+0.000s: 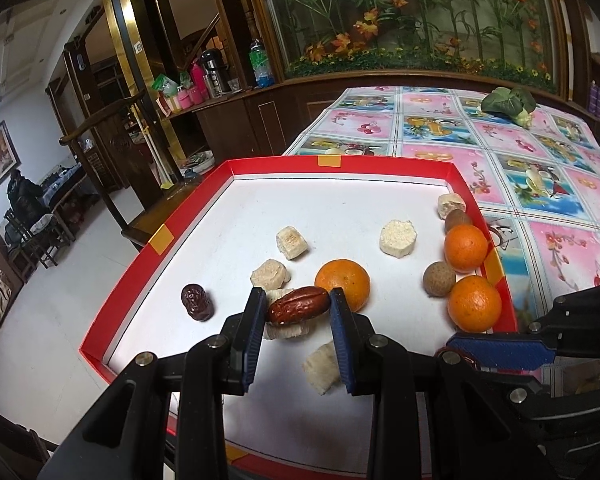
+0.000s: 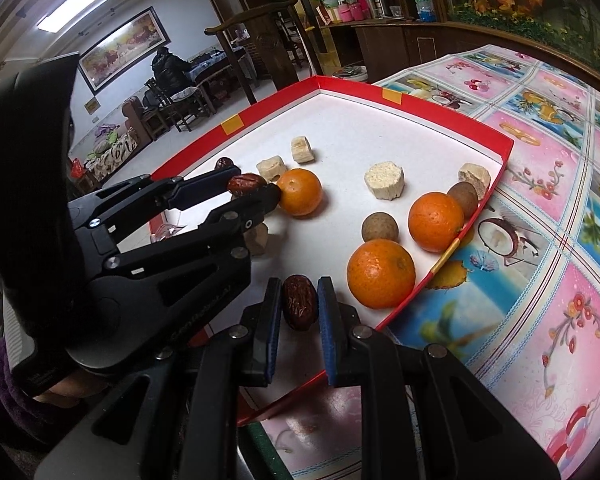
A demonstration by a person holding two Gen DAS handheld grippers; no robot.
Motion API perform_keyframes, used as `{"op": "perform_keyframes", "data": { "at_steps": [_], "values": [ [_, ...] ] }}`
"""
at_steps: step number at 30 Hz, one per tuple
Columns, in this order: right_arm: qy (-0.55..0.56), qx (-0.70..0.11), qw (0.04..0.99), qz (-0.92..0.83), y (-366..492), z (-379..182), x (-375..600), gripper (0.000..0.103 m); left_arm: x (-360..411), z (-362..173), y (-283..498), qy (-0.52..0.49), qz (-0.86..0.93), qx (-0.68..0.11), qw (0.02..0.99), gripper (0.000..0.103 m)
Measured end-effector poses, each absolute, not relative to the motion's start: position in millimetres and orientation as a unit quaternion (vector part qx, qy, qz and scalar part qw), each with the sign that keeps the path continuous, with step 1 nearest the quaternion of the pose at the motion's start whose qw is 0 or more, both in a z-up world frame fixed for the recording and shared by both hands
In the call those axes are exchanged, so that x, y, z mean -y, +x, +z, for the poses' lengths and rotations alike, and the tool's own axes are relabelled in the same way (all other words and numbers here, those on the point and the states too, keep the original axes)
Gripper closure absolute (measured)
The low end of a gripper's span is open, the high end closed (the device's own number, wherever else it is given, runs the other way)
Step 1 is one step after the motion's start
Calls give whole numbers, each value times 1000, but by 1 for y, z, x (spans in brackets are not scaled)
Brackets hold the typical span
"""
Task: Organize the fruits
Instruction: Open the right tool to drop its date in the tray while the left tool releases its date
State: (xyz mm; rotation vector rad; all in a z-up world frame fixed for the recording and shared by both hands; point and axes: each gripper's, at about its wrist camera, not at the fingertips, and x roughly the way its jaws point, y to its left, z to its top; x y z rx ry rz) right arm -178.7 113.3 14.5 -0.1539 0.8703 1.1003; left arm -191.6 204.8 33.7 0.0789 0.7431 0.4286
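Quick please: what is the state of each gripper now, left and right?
Left gripper: closed on a red date.
Right gripper: closed on another red date, low over the red tray.

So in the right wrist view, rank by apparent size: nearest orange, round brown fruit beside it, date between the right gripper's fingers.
1. Nearest orange, clearly largest.
2. Date and round brown fruit look alike; the date is nearer, so unranked.
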Motion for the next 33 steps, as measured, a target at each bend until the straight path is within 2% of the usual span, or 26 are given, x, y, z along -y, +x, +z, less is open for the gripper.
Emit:
{"op": "perform_keyframes", "data": {
  "at_steps": [5, 7, 9, 12, 17, 20, 25, 33],
  "values": [
    [-70, -402, 761, 505, -179, 14, -114, 83, -206, 34, -192, 33, 210, -357, 910, 70],
    [-70, -402, 760, 506, -179, 14, -114, 82, -207, 34, -191, 30, 210, -359, 909, 62],
    [-71, -402, 760, 507, -180, 14, -114, 82, -208, 33, -192, 28, 219, -358, 907, 46],
    [-74, -402, 760, 505, -181, 14, -114, 82, -211, 33, -192, 15, 225, -358, 906, 36],
    [-74, -398, 760, 508, -182, 16, -113, 82, -215, 35, -192, 2, 233, -360, 903, 27],
    [-67, -399, 759, 510, -181, 19, -111, 79, -216, 37, -194, -5, 236, -358, 904, 25],
    [-48, -396, 758, 516, -177, 23, -105, 67, -218, 43, -197, -11, 240, -349, 906, 23],
    [-44, -368, 771, 519, -182, 34, -99, 63, -220, 52, -200, -17, 252, -339, 906, 20]
  ]
}}
